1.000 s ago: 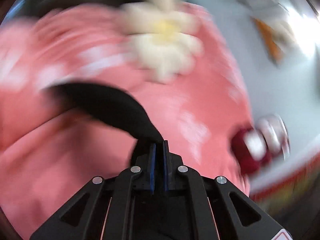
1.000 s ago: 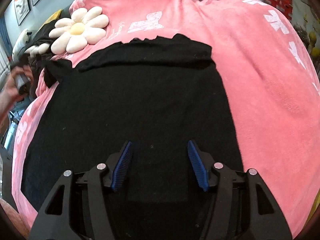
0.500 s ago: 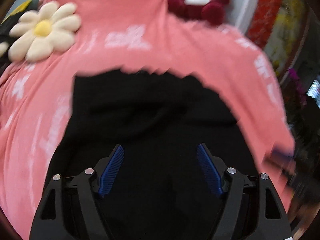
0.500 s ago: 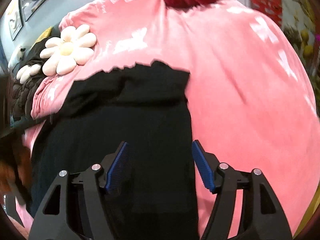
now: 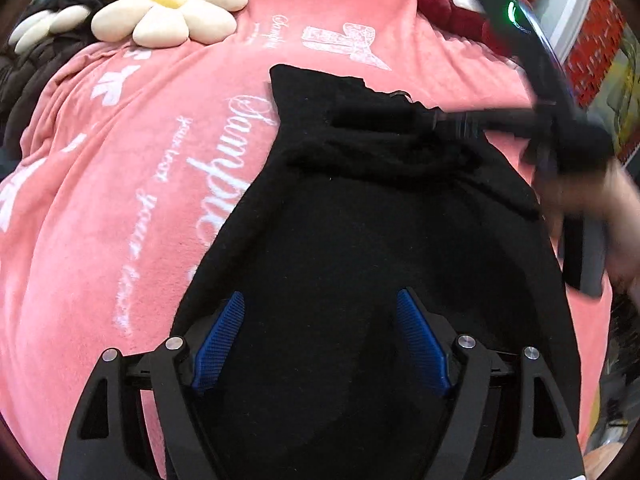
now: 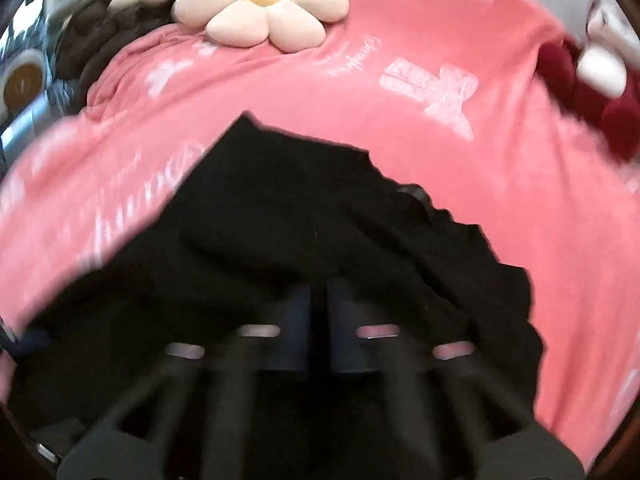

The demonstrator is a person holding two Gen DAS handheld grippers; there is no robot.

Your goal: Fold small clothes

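1. Black garment [image 5: 360,240] lies on the pink blanket [image 5: 100,200], partly folded – its far end is bunched into a thick ridge, the near end runs under the left gripper [image 5: 320,344]. Daisy cushion [image 5: 168,0] and red plush toy [image 5: 480,4] sit well apart at the blanket's far edge.
2. Left gripper: jaws spread wide, nothing between the blue pads [image 5: 218,344], hovering over the near cloth.
3. Right gripper [image 6: 319,328]: fingers drawn nearly together, only a thin gap. The view is smeared by motion and dark on dark – I cannot tell whether cloth is pinched there.
4. Risk: if the right grip holds only one layer, the fold likely drags crooked or slips free. The bunched far ridge may get trapped inside the next fold and leave a lump.
5. Risk: the right tool sweeps across the left camera's view near the far edge; the two grippers could collide over the cloth.
6. Against half a second ago: right jaws, then wide apart, have closed, and the garment's far edge has turned diagonal in its view. Left jaws remain spread; the right tool has entered the left view.
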